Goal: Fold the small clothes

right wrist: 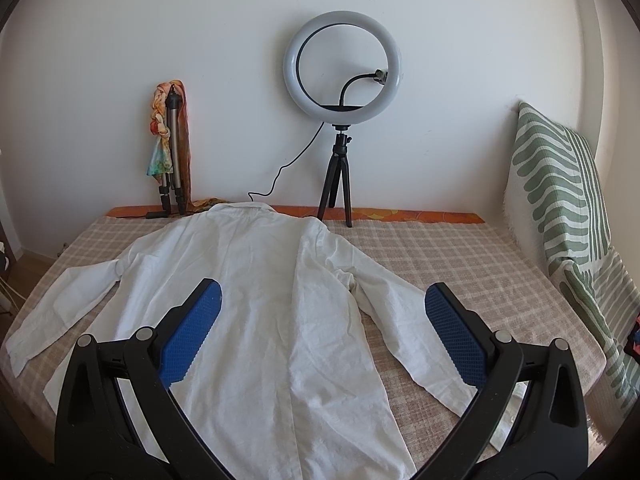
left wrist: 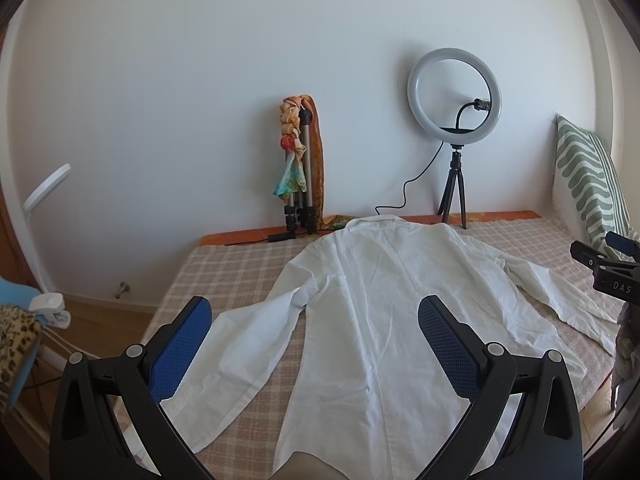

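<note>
A white ring light on a small black tripod (right wrist: 341,76) stands at the centre top of the right wrist view, its black cable (right wrist: 280,178) trailing down the plain white wall (right wrist: 160,20). At upper left, a folded grey tripod draped with colourful scarves (right wrist: 170,140) leans against that wall. A green-and-white wavy-patterned cushion (right wrist: 560,184) is propped at right on the beige checked bed cover (right wrist: 460,264).

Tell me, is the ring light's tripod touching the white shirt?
Apart. In the right wrist view, the tripod stands behind the shirt, with bare checked cover between its feet and the shoulder.
</note>
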The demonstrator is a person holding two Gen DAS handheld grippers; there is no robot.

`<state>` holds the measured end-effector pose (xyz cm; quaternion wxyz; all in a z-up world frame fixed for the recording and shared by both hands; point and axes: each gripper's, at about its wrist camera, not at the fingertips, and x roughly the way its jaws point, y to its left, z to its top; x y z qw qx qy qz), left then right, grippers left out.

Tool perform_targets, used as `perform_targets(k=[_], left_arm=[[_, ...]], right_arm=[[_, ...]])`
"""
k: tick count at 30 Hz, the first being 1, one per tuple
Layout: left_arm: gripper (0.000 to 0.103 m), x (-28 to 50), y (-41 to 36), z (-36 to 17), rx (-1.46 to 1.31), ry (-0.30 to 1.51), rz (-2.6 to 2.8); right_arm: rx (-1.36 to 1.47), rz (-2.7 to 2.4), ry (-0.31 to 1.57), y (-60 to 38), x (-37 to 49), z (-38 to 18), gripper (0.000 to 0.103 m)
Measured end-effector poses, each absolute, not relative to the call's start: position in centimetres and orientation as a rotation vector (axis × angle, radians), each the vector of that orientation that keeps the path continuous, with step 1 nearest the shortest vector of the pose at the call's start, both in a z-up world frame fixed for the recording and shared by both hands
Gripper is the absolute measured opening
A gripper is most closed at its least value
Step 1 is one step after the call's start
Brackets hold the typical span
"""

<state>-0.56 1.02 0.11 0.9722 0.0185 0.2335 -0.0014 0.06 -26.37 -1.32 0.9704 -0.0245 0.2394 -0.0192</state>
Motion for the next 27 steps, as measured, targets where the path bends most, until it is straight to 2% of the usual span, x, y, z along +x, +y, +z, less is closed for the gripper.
perform_targets(k=[18, 27], left_arm=[[0.103, -0.3, 1.7, 0.0, 0.033, 0.483, 0.001], [0.103, 1.8, 6.3, -1.9, -0.004, 0.531, 0.057]], right_arm=[[-0.047, -0.032, 0.486, -26.3, 0.1, -1.4, 0.103], [-0.018, 0.031, 0.54, -25.2, 0.7, -2.1, 0.103]])
